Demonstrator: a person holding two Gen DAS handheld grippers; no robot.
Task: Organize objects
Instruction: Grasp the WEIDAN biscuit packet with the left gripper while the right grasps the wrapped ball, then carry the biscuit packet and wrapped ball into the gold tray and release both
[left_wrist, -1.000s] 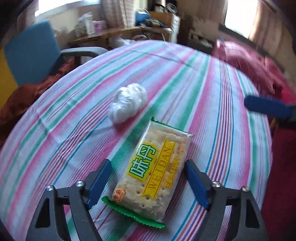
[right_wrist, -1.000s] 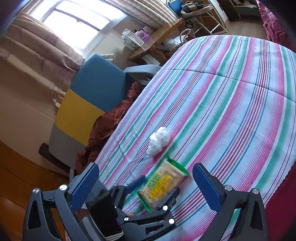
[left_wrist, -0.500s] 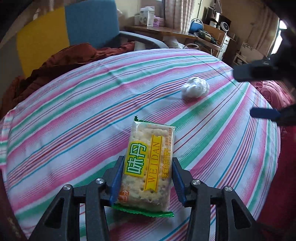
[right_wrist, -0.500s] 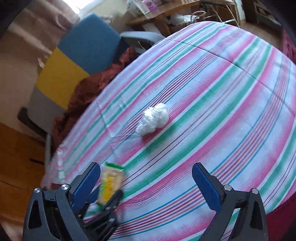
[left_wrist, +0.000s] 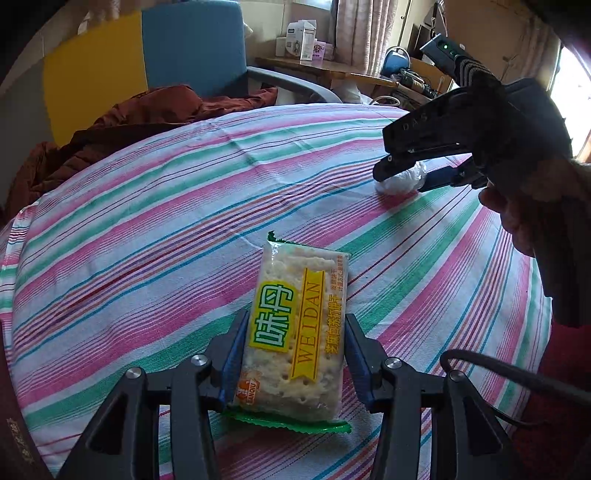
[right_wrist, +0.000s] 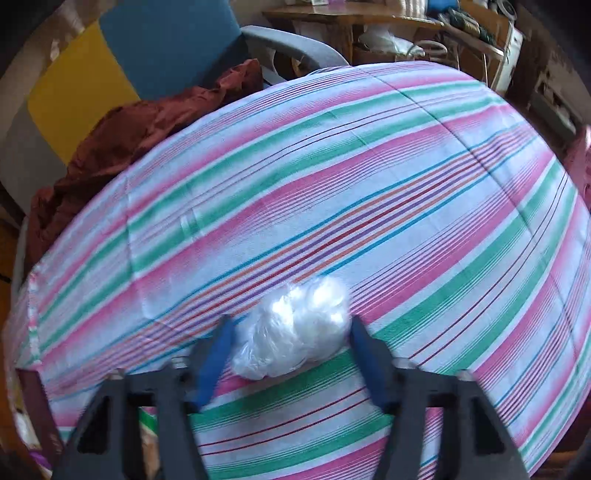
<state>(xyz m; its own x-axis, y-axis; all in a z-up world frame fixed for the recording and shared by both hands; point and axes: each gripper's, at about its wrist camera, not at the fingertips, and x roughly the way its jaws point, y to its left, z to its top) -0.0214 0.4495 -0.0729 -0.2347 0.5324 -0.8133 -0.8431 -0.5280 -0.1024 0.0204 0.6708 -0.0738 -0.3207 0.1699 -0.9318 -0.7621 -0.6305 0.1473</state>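
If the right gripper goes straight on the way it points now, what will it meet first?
Probably the crumpled white plastic bag, already lying between the closing jaws of the right gripper. Directly under it is the striped tablecloth, which seems the next contact, though depth is unclear.

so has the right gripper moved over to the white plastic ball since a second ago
Yes. The right gripper has come down over the white plastic ball on the striped cloth; its jaws are closing with the ball between them.
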